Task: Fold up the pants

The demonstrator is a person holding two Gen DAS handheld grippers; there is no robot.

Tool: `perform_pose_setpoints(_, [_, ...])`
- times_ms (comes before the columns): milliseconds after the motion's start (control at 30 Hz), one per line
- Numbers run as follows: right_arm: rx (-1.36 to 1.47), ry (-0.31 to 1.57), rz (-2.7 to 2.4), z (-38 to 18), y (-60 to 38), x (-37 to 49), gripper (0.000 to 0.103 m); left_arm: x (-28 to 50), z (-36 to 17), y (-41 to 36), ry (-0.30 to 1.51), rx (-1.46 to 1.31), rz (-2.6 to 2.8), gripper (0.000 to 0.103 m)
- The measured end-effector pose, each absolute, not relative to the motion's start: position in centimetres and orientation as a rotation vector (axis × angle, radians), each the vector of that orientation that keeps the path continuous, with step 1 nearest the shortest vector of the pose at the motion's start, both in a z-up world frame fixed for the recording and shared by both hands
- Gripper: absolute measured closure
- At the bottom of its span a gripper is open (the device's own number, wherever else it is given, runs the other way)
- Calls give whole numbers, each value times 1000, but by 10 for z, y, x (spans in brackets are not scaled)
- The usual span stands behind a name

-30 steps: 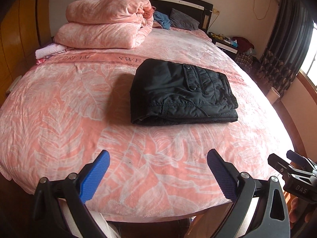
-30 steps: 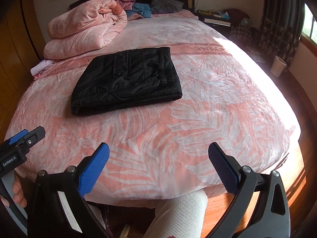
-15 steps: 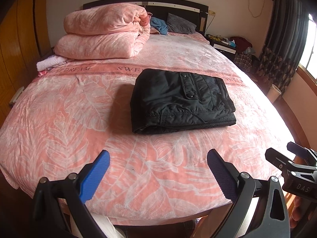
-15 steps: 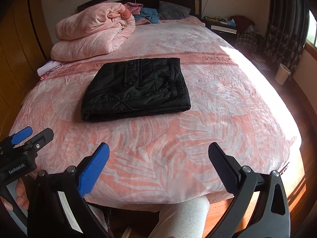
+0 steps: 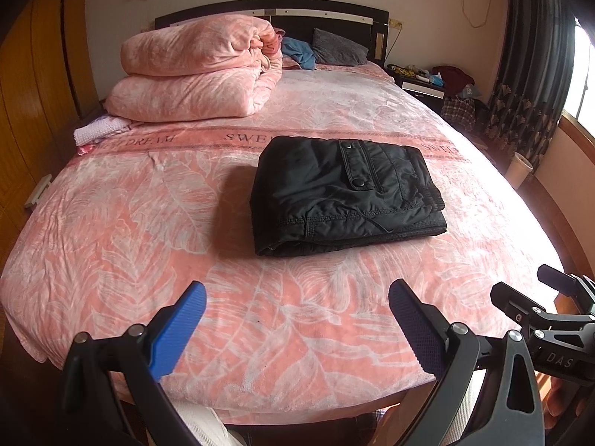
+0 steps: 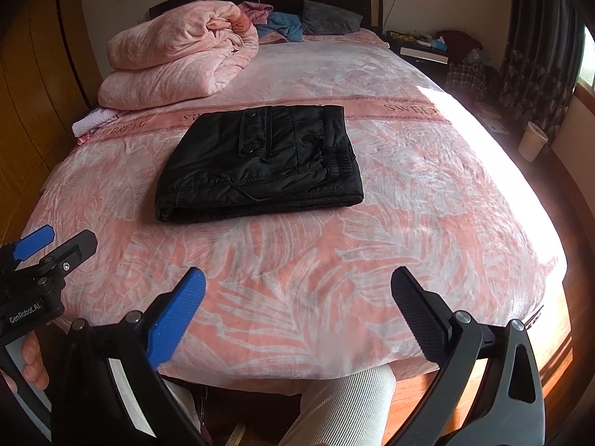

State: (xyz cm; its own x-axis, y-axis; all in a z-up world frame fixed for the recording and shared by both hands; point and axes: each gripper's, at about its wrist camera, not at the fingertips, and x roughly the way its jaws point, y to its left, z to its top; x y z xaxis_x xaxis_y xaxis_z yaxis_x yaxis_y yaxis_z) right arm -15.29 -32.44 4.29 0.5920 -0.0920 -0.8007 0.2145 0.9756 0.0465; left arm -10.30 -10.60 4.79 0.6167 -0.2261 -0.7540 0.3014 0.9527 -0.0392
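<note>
Left wrist view shows your black pants folded into a compact puffy rectangle at frame centre on the pink bed, both your left gripper and right gripper spread wide and empty, lower layers hidden.

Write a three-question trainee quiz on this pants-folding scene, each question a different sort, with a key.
1. True or false: the black pants lie folded on the bed.
2. Which is shut: A, left hand-held gripper; B, right hand-held gripper; C, neither?
3. Fill in: the pink quilt is stacked near the ____.

Key: 1 true; 2 C; 3 headboard.
</note>
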Motion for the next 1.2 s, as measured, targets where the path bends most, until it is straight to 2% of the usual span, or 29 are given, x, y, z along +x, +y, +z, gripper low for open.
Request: perform_pose_setpoints(1200, [138,938,-186,34,-327,-136,3,-86,36,-111,881,107,-290,4])
